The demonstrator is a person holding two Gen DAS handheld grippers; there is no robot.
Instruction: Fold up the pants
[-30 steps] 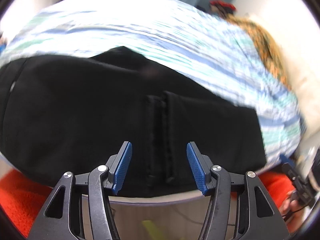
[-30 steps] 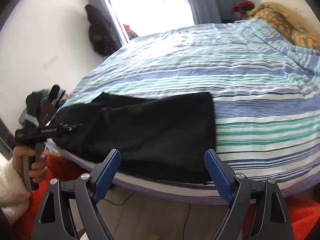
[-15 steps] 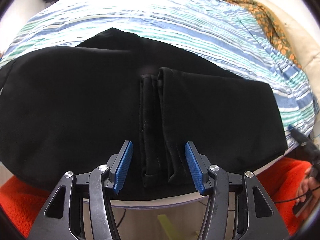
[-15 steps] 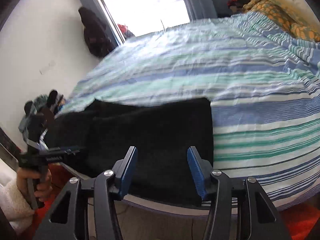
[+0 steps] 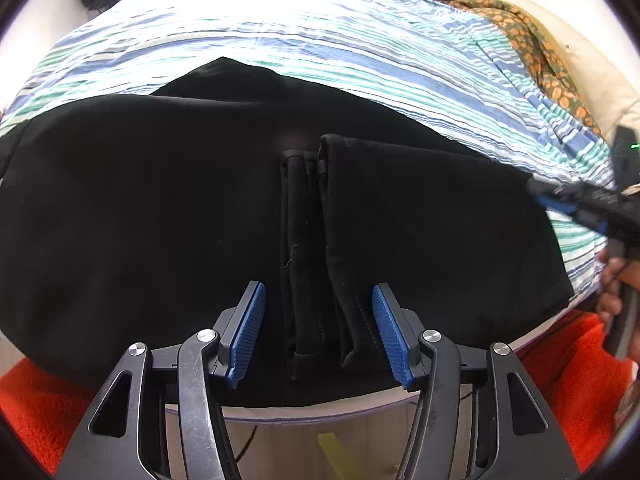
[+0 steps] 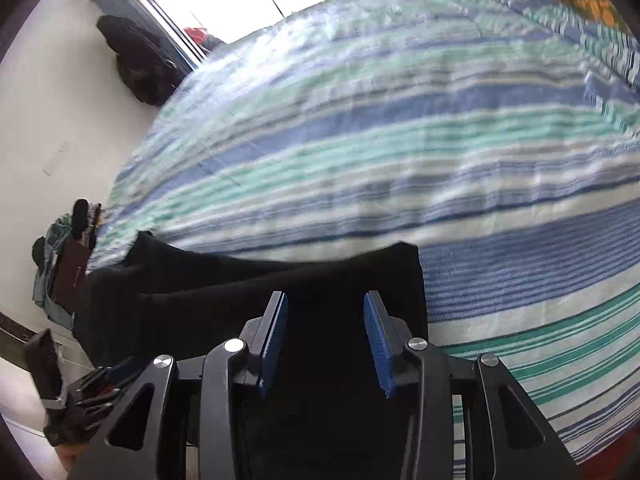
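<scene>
Black pants (image 5: 160,208) lie folded along the near edge of a striped bed (image 5: 320,44). Their leg hems (image 5: 324,280) rest on top, between my left gripper's blue pads. My left gripper (image 5: 318,334) is open, straddling the hems at the bed's near edge. In the right wrist view the pants (image 6: 224,288) fill the lower left, and my right gripper (image 6: 325,344) is open and low over their right end, near the folded edge (image 6: 416,280). The right gripper also shows at the far right of the left wrist view (image 5: 576,204).
An orange patterned blanket (image 5: 532,52) and a pillow lie at the bed's far right. A red rug (image 5: 36,408) covers the floor below the bed edge. Dark bags (image 6: 140,64) stand by the window, and clothes are piled at the left wall (image 6: 60,264).
My right gripper has narrowed its jaws and moved down and forward over the right end of the pants. My left gripper has closed in on the leg hems and stays open.
</scene>
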